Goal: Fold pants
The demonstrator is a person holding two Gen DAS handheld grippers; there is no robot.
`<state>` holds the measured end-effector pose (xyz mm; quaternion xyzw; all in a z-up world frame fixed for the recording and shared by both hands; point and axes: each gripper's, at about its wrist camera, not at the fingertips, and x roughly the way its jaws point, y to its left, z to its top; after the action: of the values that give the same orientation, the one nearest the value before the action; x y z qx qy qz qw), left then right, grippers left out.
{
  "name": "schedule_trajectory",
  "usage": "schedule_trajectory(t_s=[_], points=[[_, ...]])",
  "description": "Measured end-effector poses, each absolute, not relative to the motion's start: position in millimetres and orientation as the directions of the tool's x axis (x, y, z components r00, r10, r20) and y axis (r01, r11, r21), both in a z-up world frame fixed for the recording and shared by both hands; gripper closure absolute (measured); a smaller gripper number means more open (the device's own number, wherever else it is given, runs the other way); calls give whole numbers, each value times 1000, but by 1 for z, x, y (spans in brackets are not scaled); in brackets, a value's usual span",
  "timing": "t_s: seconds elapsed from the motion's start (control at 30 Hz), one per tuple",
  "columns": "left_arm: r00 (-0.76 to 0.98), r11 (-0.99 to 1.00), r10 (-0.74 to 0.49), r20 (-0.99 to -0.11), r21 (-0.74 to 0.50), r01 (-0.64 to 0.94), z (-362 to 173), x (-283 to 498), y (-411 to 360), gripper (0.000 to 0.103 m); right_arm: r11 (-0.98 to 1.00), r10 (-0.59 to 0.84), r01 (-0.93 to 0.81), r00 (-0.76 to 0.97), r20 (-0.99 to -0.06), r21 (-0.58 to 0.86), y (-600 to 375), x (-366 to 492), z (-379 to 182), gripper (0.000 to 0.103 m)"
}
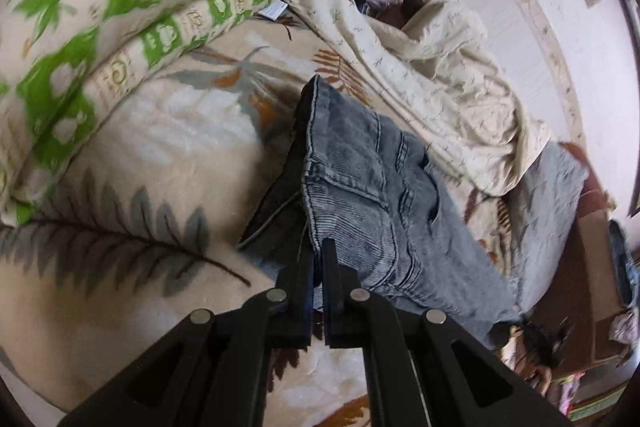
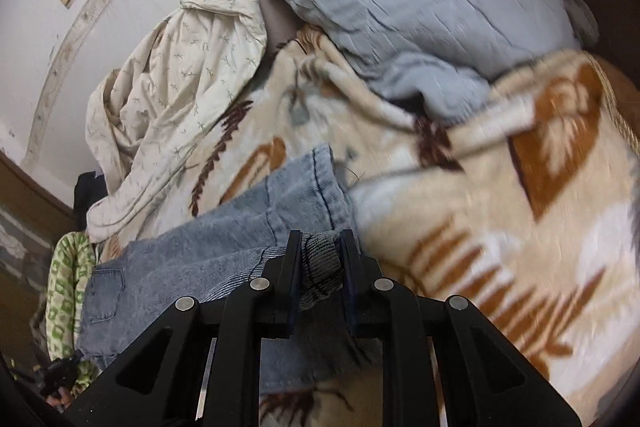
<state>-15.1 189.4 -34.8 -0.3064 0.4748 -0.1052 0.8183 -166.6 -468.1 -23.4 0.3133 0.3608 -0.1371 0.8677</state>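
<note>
Both grippers, left (image 1: 319, 251) and right (image 2: 320, 241), clamp the jeans (image 1: 360, 179); gripped fabric hides their fingertips.

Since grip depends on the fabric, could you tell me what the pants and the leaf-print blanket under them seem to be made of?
Pants: apparently denim, faded washed blue, with fine ribbing and stitched seams visible. Leaf-print blanket: probably plush fleece, matte and fuzzy, its pile softening the pattern. Both the left tool and the right tool pinch the denim.
</note>
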Motion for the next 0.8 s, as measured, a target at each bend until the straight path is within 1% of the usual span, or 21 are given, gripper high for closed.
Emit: schedule_trajectory(t_s=[0.07,0.23,0.33,0.4,0.43,0.47,0.6,0.7,0.73,0.77,0.8], points=[[547,777,-475,-689,-620,-108,-33,-19,194,99,755,2,462,709,-706,465,-468,-176,-29,87],[598,736,-496,-630,-670,-95,-32,-23,210,98,767,12,459,689,-725,449,-459,-189,-44,86],[576,711,-508,-640,-689,-139,-42,-19,217,98,757,30,487,641,-767,436,-465,-189,-63,82],[567,718,-500,-655,-679,-153,-47,-20,220,98,758,38,487,631,-775,434,-468,-187,-68,76],[565,715,-499,-657,-680,-160,-49,-20,221,98,757,27,499,621,-784,421,-470,-186,-68,62],[563,709,-502,-657,-685,-167,-51,-20,223,98,749,20,514,612,-790,417,-471,-186,-68,54],[557,709,-498,-665,-682,-180,-54,-26,228,98,743,39,501,630,-776,444,-475,-187,-63,54],[557,729,-480,-678,-661,-176,-51,-35,227,99,764,2,476,675,-738,437,-471,-192,-47,54],[562,748,-448,-695,-636,-190,-48,-36,228,100,767,-20,472,695,-719,435,-467,-194,-40,54],[574,781,-382,-724,-585,-217,-45,-40,232,100,772,-34,462,716,-698,436,-464,-196,-34,54],[579,787,-350,-736,-567,-245,-45,-42,238,100,778,-41,443,743,-668,445,-460,-197,-26,54]])
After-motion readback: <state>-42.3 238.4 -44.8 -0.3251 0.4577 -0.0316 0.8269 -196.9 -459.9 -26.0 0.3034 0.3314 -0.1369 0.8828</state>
